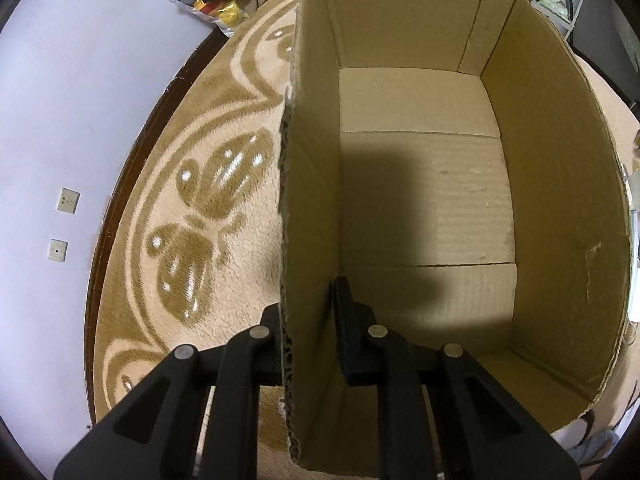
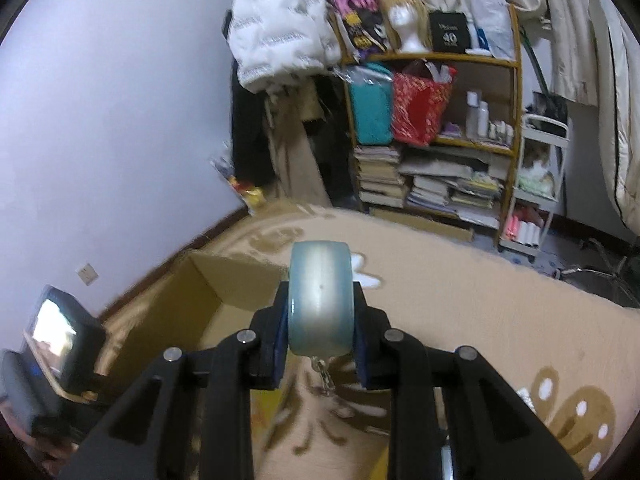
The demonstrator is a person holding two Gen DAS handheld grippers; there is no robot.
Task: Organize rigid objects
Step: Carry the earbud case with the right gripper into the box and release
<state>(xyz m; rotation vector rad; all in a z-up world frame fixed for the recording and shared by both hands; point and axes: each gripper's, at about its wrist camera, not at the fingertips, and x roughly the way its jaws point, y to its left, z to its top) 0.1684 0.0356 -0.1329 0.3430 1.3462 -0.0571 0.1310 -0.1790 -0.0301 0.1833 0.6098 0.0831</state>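
An open cardboard box [image 1: 552, 208] stands on the patterned rug; its inside is bare. My left gripper [image 1: 308, 320] is shut on the box's left wall [image 1: 308, 200], one finger outside and one inside. In the right wrist view my right gripper [image 2: 320, 320] is shut on a pale blue-grey wheel-like disc [image 2: 321, 304], held edge-on above the rug, with a small metal chain [image 2: 323, 376] hanging under it. The same box [image 2: 180, 304] lies below and to the left of the right gripper.
A beige and brown rug [image 1: 192, 216] covers the floor up to a white wall with a dark baseboard [image 1: 132, 168]. A wooden shelf [image 2: 436, 132] with books, bags and bottles stands at the back. A small white cart [image 2: 536, 184] is beside it.
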